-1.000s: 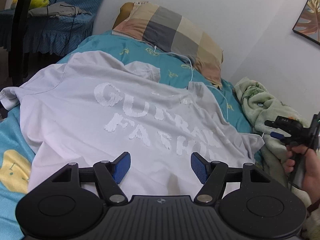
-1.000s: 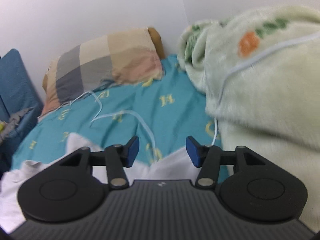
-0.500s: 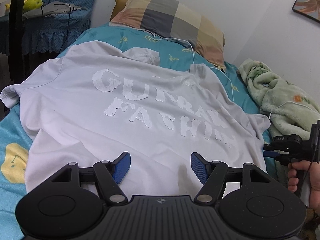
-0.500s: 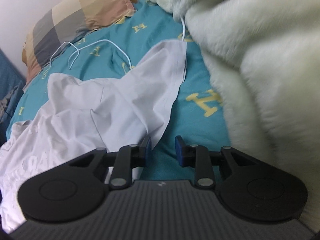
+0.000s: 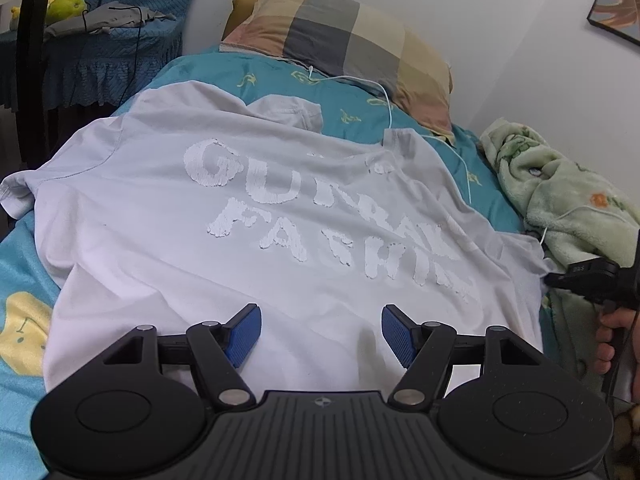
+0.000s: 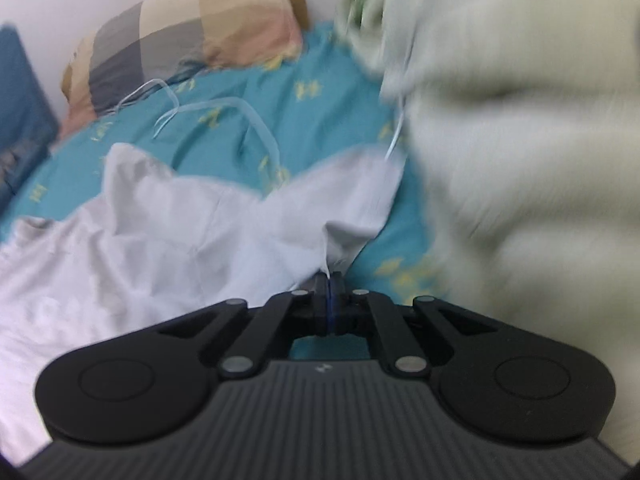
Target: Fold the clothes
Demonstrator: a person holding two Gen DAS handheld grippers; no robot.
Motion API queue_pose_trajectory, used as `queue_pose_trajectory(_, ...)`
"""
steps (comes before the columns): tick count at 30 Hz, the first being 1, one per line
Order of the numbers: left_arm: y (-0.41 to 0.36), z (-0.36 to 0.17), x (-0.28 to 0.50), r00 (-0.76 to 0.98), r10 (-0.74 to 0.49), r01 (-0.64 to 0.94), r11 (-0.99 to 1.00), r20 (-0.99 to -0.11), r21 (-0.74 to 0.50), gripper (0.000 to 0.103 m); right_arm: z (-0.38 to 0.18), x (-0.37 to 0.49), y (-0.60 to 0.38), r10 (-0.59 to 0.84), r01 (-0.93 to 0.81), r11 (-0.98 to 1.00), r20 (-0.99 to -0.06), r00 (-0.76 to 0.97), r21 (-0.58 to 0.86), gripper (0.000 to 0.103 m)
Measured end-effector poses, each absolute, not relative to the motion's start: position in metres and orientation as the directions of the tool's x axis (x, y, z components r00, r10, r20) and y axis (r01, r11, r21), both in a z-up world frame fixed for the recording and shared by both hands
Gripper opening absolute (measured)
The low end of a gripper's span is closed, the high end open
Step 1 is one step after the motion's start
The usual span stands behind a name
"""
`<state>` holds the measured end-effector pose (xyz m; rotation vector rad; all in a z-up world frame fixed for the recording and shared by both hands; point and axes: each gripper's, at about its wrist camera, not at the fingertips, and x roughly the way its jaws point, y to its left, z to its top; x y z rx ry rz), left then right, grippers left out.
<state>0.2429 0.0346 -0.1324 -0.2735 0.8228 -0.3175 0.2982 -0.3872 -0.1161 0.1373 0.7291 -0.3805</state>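
A pale grey T-shirt [image 5: 248, 240] with white raised lettering lies spread on the teal bed, collar toward the pillow. My left gripper [image 5: 320, 336] is open and empty, hovering over the shirt's lower hem. My right gripper [image 6: 329, 284] is shut on the edge of the shirt's right sleeve [image 6: 352, 208], lifting the cloth into a small peak. It also shows at the right edge of the left wrist view [image 5: 588, 280], held by a hand at the sleeve tip. The right wrist view is blurred.
A checked pillow [image 5: 348, 44] lies at the bed's head with a white cable [image 5: 400, 108] trailing over the teal sheet [image 5: 352, 100]. A bunched pale green blanket [image 5: 560, 184] crowds the right side by the wall. A blue-covered chair [image 5: 100, 52] stands at the left.
My right gripper closed from open onto the shirt's right sleeve edge and pulled it up. My left gripper stayed open and shifted only slightly over the hem.
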Motion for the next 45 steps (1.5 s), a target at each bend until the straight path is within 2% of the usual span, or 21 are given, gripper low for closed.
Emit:
queue_pose_trajectory(2,0.037,-0.131,0.243,0.641,-0.381,0.162,0.916,-0.666,-0.368,0.068,-0.1,0.295,-0.384,-0.394,0.373,0.912,-0.61,0.687,-0.17,0.003)
queue_pose_trajectory(10,0.042,-0.127,0.245,0.645,-0.385,0.147,0.91,-0.66,-0.387,0.068,-0.086,0.285,-0.408,-0.373,0.424,0.904,-0.595,0.712,-0.06,0.003)
queue_pose_trajectory(16,0.048,-0.124,0.249,0.652,-0.387,0.131,0.905,-0.652,-0.405,0.068,-0.071,0.29,-0.378,-0.282,0.326,0.945,-0.515,0.809,-0.006,0.003)
queue_pose_trajectory(21,0.067,-0.112,0.251,0.688,-0.393,0.091,0.881,-0.61,-0.464,0.068,-0.034,0.298,-0.279,-0.086,0.075,0.996,-0.387,0.918,-0.044,0.003)
queue_pose_trajectory(25,0.095,-0.101,0.251,0.728,-0.38,0.041,0.855,-0.571,-0.518,0.068,-0.045,0.313,-0.176,0.12,-0.16,0.985,-0.424,0.897,-0.059,0.003)
queue_pose_trajectory(28,0.122,-0.097,0.252,0.757,-0.352,-0.011,0.836,-0.551,-0.549,0.068,-0.079,0.319,-0.122,0.222,-0.282,0.958,-0.494,0.841,-0.05,0.003)
queue_pose_trajectory(31,0.143,-0.098,0.254,0.77,-0.333,-0.056,0.814,-0.544,-0.578,0.068,-0.117,0.324,-0.1,0.25,-0.318,0.948,-0.581,0.775,-0.017,0.004)
queue_pose_trajectory(35,0.151,-0.102,0.258,0.764,-0.336,-0.071,0.805,-0.551,-0.589,0.068,-0.133,0.323,-0.115,0.271,-0.274,0.957,-0.628,0.729,0.094,0.006)
queue_pose_trajectory(37,0.145,-0.101,0.258,0.76,-0.346,-0.047,0.814,-0.549,-0.579,0.068,-0.127,0.311,-0.122,0.285,-0.275,0.954,-0.629,0.723,0.116,0.01)
queue_pose_trajectory(38,0.14,-0.101,0.258,0.758,-0.352,-0.033,0.821,-0.55,-0.57,0.068,-0.121,0.302,-0.127,0.293,-0.278,0.953,-0.618,0.73,0.124,0.024)
queue_pose_trajectory(39,0.135,-0.1,0.258,0.754,-0.359,-0.015,0.828,-0.55,-0.561,0.068,-0.115,0.29,-0.135,0.3,-0.273,0.952,-0.606,0.736,0.139,0.044)
queue_pose_trajectory(41,0.123,-0.1,0.256,0.747,-0.372,0.022,0.842,-0.55,-0.539,0.068,-0.104,0.267,-0.15,0.311,-0.267,0.95,-0.599,0.738,0.165,0.06)
queue_pose_trajectory(45,0.099,-0.096,0.247,0.738,-0.4,0.107,0.865,-0.544,-0.491,0.068,-0.072,0.217,-0.178,0.279,-0.205,0.96,-0.604,0.746,0.191,0.06)
